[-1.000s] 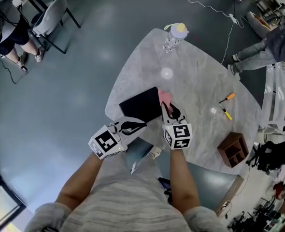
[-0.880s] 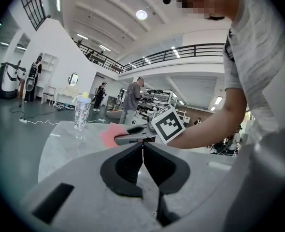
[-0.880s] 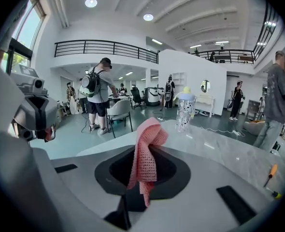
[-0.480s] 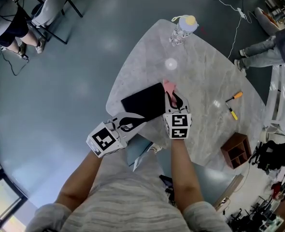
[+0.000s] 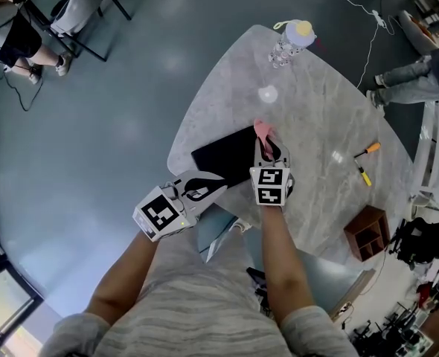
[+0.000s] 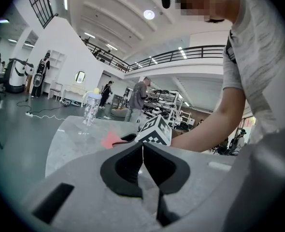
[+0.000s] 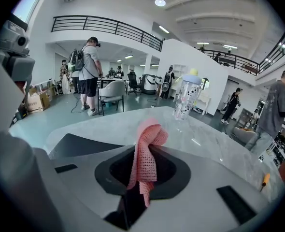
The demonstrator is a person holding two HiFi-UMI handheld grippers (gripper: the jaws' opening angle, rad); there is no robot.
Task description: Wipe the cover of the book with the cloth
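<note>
A black book [image 5: 223, 157] lies flat near the front left edge of the marble table [image 5: 316, 125]; its cover also shows in the right gripper view [image 7: 79, 146]. My right gripper [image 5: 267, 152] is shut on a pink knitted cloth [image 7: 145, 151], held just past the book's right edge, and the cloth [image 5: 263, 131] sticks out ahead of the jaws. My left gripper [image 5: 202, 192] is shut with nothing in it and hovers at the table's front edge, just below the book. In the left gripper view the cloth [image 6: 111, 140] and the right gripper's marker cube [image 6: 154, 132] show ahead.
A patterned water bottle [image 5: 290, 43] with a yellow cap stands at the far end of the table. An orange-handled tool [image 5: 368, 149] and a yellow pen [image 5: 363, 175] lie at the right, and a brown wooden box [image 5: 366, 233] sits near the right edge. A chair [image 5: 223, 233] is under the front edge.
My right gripper has moved forward and up along the book's right edge with the pink cloth in it. The left gripper has barely moved.
</note>
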